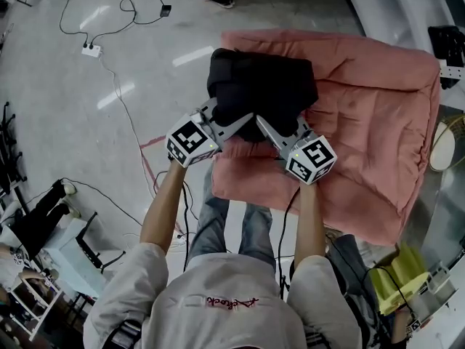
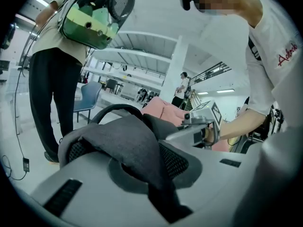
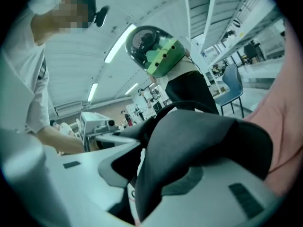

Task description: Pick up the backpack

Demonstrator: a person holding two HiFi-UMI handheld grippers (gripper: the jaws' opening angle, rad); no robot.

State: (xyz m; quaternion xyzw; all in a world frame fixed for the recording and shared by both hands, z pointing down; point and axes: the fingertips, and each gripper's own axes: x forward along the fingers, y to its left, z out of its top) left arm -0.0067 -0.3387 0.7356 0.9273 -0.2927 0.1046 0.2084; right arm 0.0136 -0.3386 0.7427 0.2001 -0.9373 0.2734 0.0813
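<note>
A black backpack lies on a pink cushion in the head view. Both grippers meet at its near edge. My left gripper comes in from the left; its own view shows my left gripper shut on a grey padded strap with mesh lining, lifted clear of the bag. My right gripper comes in from the right. In the right gripper view, my right gripper is shut on a dark strap that fills the gap between its jaws. The carry handle arches behind.
The cushion lies on a grey floor with cables and a power strip to the left. A standing person with a green bubble pack is just beyond the bag. A blue chair and yellow-green gear stand nearby.
</note>
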